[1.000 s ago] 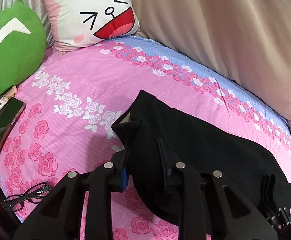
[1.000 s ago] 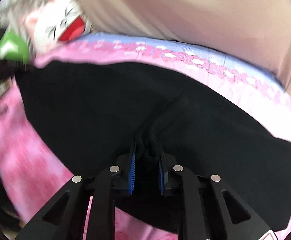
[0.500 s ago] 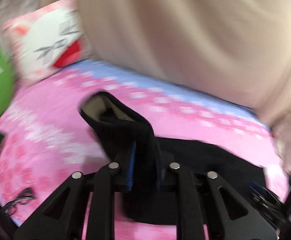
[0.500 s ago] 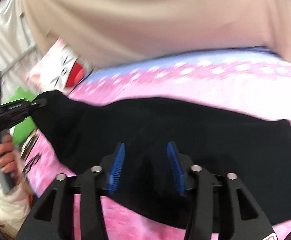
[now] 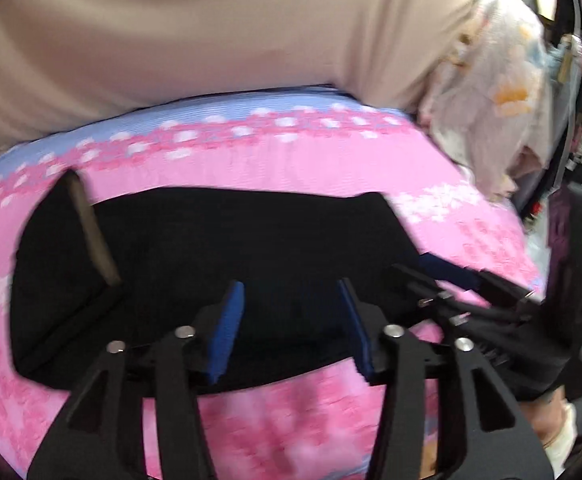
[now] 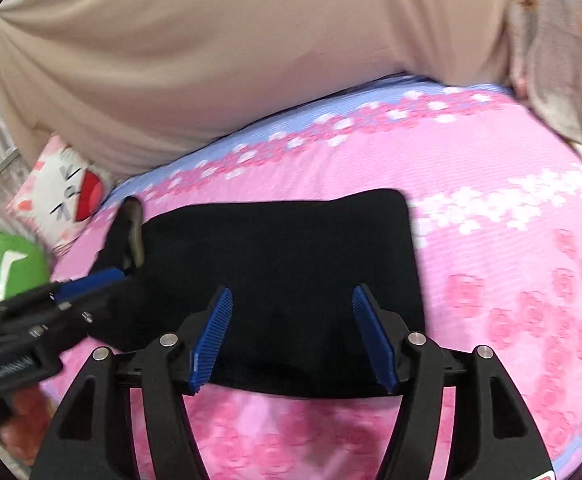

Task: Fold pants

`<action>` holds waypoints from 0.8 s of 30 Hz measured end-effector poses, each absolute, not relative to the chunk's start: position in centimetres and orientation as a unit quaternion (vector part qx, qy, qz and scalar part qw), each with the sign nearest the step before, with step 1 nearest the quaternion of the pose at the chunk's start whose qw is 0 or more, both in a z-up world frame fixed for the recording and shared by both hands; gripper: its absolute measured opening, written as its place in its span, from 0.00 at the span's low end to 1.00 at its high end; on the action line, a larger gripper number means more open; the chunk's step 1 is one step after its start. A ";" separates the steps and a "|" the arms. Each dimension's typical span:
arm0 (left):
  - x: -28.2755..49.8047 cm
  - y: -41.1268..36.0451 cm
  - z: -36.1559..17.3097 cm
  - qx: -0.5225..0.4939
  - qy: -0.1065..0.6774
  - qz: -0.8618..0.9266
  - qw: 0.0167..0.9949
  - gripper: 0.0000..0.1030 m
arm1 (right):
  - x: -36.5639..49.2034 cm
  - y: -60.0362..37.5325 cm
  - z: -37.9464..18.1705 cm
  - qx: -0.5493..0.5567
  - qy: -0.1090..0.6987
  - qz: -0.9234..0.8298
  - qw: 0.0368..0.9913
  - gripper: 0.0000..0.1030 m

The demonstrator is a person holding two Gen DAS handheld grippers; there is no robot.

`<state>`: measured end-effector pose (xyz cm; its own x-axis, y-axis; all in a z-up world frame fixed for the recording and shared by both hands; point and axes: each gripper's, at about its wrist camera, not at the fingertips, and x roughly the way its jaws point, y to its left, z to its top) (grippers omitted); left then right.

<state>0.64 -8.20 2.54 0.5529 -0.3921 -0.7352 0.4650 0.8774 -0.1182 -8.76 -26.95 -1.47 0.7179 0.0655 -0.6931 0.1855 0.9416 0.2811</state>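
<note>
The black pants (image 5: 231,248) lie folded in a short, wide stack on the pink rose bedsheet (image 5: 299,168). A grey inner waistband strip (image 5: 91,232) shows at their left end. My left gripper (image 5: 293,308) hovers over the near edge of the pants. Its jaws are opening, and the blue pads (image 5: 227,320) touch no cloth. My right gripper (image 6: 293,320) hangs over the same near edge of the pants (image 6: 291,248), its jaws also opening, with nothing pinched. Each gripper shows in the other's view: right gripper (image 5: 431,272), left gripper (image 6: 99,278).
A beige cloth (image 6: 211,60) hangs along the far side of the bed. A cat-face pillow (image 6: 63,200) and a green pillow (image 6: 11,268) lie at the far left. Pale flowered fabric (image 5: 491,80) hangs at the right end. A hand (image 6: 23,416) holds the left gripper's handle.
Both grippers were shut on the pants and have let go. The left one swung right, carrying its end across, and the pants now lie in a shorter folded stack.
</note>
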 end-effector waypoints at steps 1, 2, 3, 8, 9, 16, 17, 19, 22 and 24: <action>0.6 -7.1 2.5 0.042 0.405 -0.230 0.884 0.50 | -8.0 -26.0 -1.4 0.167 0.378 -0.016 0.911 0.66; 1.0 -4.5 2.7 0.028 0.404 -0.204 0.892 0.53 | -7.0 -25.3 -1.3 0.167 0.380 0.006 0.910 0.69; 0.9 -3.0 2.7 0.019 0.402 -0.188 0.896 0.57 | -5.3 -23.9 -1.3 0.170 0.387 0.044 0.905 0.70; 1.7 7.5 3.0 -0.004 0.387 -0.062 0.920 0.60 | 2.7 -16.8 -2.6 0.172 0.426 0.169 0.872 0.71; 1.8 9.1 2.9 -0.010 0.388 -0.048 0.920 0.61 | 4.4 -14.7 -3.2 0.162 0.439 0.178 0.866 0.71; 1.8 17.3 1.5 -0.046 0.395 0.012 0.917 0.62 | 11.9 -6.7 -8.7 0.110 0.499 0.157 0.845 0.65; 1.7 17.7 1.4 -0.048 0.395 0.015 0.917 0.62 | 11.7 -6.2 -8.5 0.103 0.491 0.159 0.851 0.41; 1.7 18.3 1.3 -0.051 0.395 0.017 0.917 0.62 | 11.0 -5.9 -8.0 0.124 0.487 0.190 0.843 0.23; 1.7 17.7 1.7 -0.053 0.393 0.009 0.918 0.62 | 9.5 -5.5 -4.1 0.115 0.449 0.204 0.862 0.13; 1.9 16.3 2.4 -0.047 0.386 -0.008 0.921 0.62 | 7.4 -6.9 -0.5 0.117 0.415 0.204 0.879 0.13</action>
<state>1.89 16.32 2.38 0.7012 -0.0502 -0.7111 -0.0224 0.9955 -0.0924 7.41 -6.91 -0.53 0.5727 0.4561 -0.6811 -0.2617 0.8892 0.3754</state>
